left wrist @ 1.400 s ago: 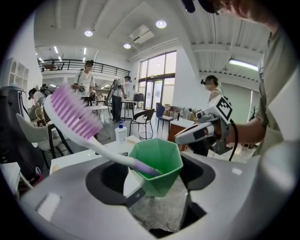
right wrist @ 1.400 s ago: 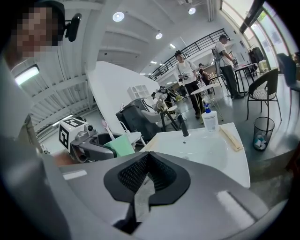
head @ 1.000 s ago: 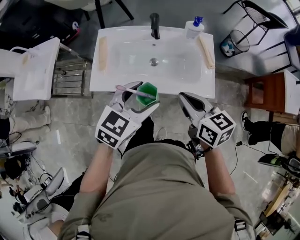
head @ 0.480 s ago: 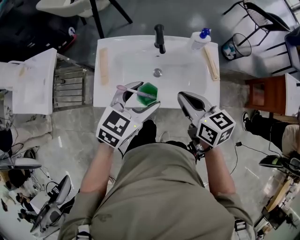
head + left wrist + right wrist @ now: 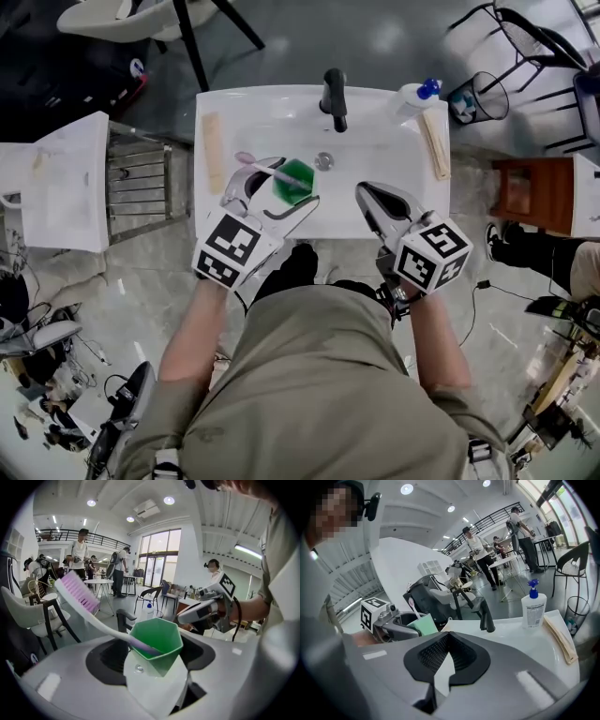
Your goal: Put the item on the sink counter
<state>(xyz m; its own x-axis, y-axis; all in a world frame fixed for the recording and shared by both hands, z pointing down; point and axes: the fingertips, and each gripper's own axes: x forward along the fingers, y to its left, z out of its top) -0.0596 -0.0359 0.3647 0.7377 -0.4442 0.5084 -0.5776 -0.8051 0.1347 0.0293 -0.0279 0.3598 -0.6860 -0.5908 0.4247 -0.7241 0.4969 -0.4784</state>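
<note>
My left gripper (image 5: 272, 192) is shut on a green hexagonal cup (image 5: 294, 178) (image 5: 157, 644) that holds a pink toothbrush (image 5: 261, 167) (image 5: 89, 604) leaning out to the left. It hovers over the front left part of the white sink (image 5: 375, 211), in front of the black tap (image 5: 334, 97). My right gripper (image 5: 373, 208) is shut and empty, level with the sink's front edge at the right. The right gripper view shows the cup (image 5: 423, 624) and the left gripper (image 5: 389, 623) to its left.
A white pump bottle (image 5: 412, 97) (image 5: 533, 604) stands at the sink's back right corner. Beige cloths lie on the left counter (image 5: 214, 139) and right counter (image 5: 436, 143). A metal rack (image 5: 139, 183) and another white basin (image 5: 58, 183) stand to the left. People stand behind.
The sink has slid down the head view and come nearer. The left gripper with the cup is now further in over the basin. The right gripper keeps its place.
</note>
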